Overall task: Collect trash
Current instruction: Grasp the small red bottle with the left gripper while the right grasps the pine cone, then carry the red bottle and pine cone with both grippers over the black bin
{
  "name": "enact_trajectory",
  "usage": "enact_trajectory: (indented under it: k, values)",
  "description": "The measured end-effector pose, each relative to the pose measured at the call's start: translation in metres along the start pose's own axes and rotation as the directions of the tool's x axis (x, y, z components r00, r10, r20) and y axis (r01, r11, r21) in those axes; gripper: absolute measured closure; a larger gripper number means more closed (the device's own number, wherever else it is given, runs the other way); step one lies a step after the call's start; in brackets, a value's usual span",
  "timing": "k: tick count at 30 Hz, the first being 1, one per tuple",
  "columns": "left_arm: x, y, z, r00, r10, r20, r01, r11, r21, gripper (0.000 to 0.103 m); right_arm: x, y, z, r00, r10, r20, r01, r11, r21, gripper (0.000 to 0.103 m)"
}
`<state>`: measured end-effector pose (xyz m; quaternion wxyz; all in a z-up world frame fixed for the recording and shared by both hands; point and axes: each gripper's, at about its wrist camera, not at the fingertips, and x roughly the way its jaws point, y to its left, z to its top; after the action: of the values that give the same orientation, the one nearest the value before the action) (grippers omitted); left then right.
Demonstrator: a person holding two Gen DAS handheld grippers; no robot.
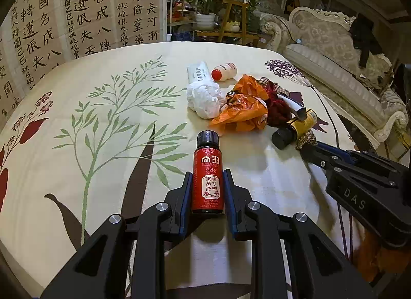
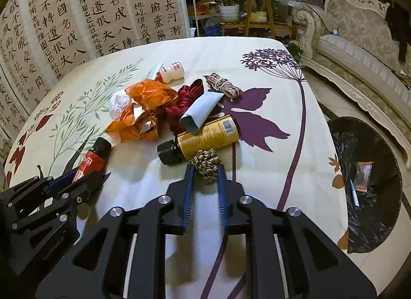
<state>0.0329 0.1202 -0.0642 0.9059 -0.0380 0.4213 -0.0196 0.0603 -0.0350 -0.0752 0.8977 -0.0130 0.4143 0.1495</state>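
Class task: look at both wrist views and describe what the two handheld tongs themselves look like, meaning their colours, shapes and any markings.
Both tongs are built alike: a black frame with triangular cut-outs, angular black linkage arms joined by round silver bolts, and two narrow fingers lined with blue pads. The left tongs and right tongs match. The right tongs' body carries raised letters "DAS", seen from the left wrist. No cables or sleeves show.

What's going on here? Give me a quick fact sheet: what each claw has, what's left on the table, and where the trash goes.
left gripper: shut on red-label bottle
right gripper: shut on gold braided cord
surface: floral tablecloth
still lying there: yellow-label bottle, orange wrapper, white crumpled tissue, small white bottle, grey tube
bin: black-lined trash bin, right of the table, some litter inside
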Motion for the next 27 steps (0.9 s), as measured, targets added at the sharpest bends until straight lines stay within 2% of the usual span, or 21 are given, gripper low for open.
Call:
enact_trajectory:
  k: [12,18,27]
  values:
    - [-0.012,-0.016,-0.003,0.999,-0.04,0.027,0.04,0.999,0.02,0.078,-0.033,-0.024,-0.016,0.998,-0.031,0.047,0.029,0.998,0.054,0.09]
    - [-0.019,-0.045,0.003,0.995,-0.088,0.056,0.084,0.994,0.064,0.078,-0.056,-0.056,-0.021,0.99,-0.102,0.094,0.09,0.989,0.115,0.09]
    - [-0.015,-0.116,0.017,0.98,-0.18,0.085,0.164,0.972,0.169,0.078,-0.081,-0.131,-0.031,0.958,-0.258,0.123,0.224,0.945,0.237,0.09]
